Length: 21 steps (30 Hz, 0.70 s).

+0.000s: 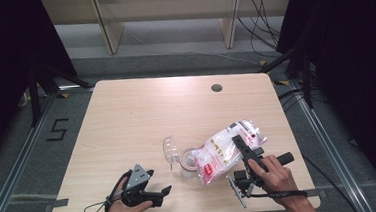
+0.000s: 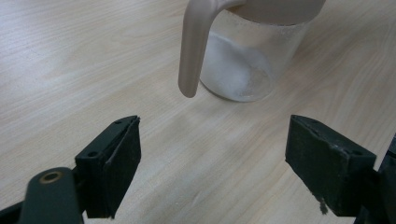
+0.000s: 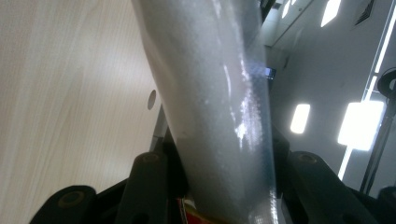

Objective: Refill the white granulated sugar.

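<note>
Meanwhile right tongs (image 1: 245, 154) clamp bag (image 1: 224, 151) over jar (image 1: 186, 162)

Left claw (image 2: 212, 156) hangs wide open over the bench (image 2: 70, 60), facing a clear jar (image 2: 250, 60) with white powder inside.

Light wooden table (image 1: 127, 120) carries a jar (image 1: 186, 162), perhaps its lid (image 1: 169, 148).

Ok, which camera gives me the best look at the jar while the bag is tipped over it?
The left gripper view: the jar stands close ahead of the open jaws, with white powder at its bottom. In the high view the jar is small and partly covered by the bag.
</note>
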{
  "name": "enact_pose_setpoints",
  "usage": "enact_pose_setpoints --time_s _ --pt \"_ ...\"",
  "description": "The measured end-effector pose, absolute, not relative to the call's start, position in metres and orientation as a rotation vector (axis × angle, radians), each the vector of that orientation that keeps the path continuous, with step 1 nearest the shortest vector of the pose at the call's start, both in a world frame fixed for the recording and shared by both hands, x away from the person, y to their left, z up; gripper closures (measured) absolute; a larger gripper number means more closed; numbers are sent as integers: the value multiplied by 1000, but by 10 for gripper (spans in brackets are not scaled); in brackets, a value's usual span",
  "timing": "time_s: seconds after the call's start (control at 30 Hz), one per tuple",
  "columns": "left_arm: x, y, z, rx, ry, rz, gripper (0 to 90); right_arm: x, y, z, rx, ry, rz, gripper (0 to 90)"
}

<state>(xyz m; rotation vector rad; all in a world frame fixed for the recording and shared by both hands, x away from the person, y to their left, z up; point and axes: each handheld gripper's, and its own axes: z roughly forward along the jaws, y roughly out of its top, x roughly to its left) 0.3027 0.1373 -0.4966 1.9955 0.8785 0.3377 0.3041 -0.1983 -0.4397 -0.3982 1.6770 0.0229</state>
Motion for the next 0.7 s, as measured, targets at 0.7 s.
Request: enact_pose_setpoints --time_s 0.7 --pt "302 136 -497 1974 899 346 179 303 -199 -441 -414 1647 50 653"
